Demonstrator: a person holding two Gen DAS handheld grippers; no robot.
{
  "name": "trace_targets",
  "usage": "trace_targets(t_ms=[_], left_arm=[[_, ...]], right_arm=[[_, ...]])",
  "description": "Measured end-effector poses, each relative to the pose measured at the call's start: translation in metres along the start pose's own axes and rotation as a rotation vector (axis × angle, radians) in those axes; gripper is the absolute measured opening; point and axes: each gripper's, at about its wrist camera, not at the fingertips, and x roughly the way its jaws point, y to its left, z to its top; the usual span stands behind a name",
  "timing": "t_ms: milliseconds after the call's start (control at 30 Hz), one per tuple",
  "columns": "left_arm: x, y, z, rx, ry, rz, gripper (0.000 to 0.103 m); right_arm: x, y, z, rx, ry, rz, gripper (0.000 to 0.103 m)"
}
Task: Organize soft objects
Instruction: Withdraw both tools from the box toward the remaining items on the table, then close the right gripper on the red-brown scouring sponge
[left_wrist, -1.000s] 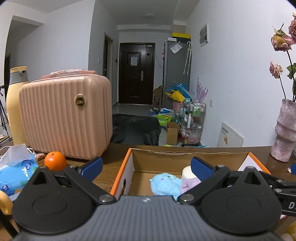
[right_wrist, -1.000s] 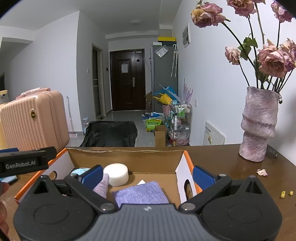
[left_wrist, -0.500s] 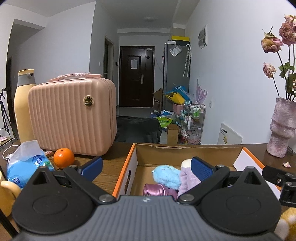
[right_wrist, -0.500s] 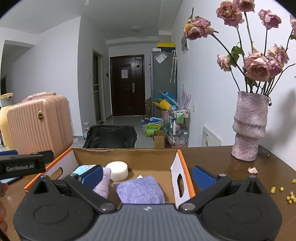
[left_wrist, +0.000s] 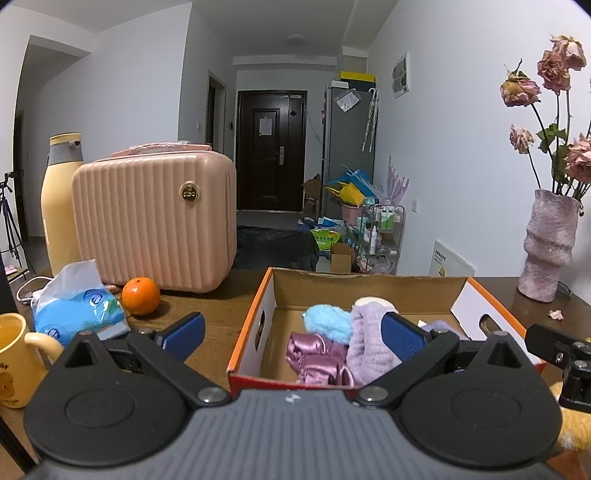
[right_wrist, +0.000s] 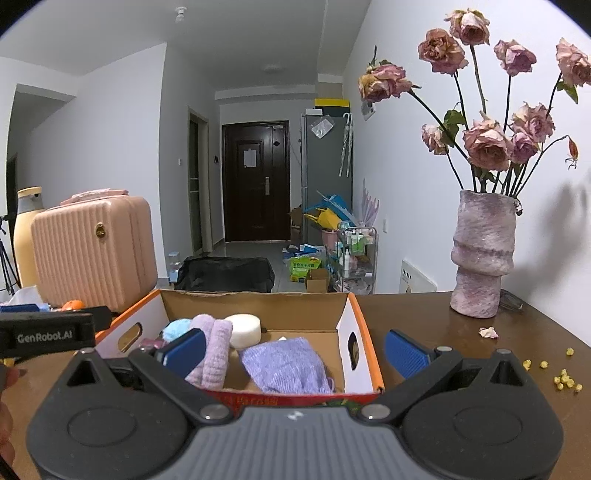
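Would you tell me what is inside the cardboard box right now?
The cardboard box holds a fluffy blue toy, shiny pink fabric, lilac rolled towel, white sponge and purple cloth. Anything beneath them is covered.

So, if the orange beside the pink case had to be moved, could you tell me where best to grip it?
Probably across its widest middle, from above. The orange is round and sits free on the table, but the pink case stands close behind it and the tissue pack to its left, so a top approach has most room.
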Motion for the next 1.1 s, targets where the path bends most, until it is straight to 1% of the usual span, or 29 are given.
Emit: trace_targets(t_ms=[267, 633, 1100], left_arm=[[-0.024, 0.002, -0.01, 0.008, 0.003, -0.011, 0.103], [-0.057, -0.002, -0.028, 0.039, 0.004, -0.027, 0.103], [-0.094, 0.001, -0.054, 0.055, 0.039, -0.057, 0.103]], right_arm=[[-0.028, 0.004, -0.01, -0.017, -0.021, 0.003, 0.103], [-0.057, 0.0, -0.032, -0.01, -0.014, -0.005, 0.103], [-0.087, -0.004, -0.063, -0.027, 0.026, -0.013, 0.103]])
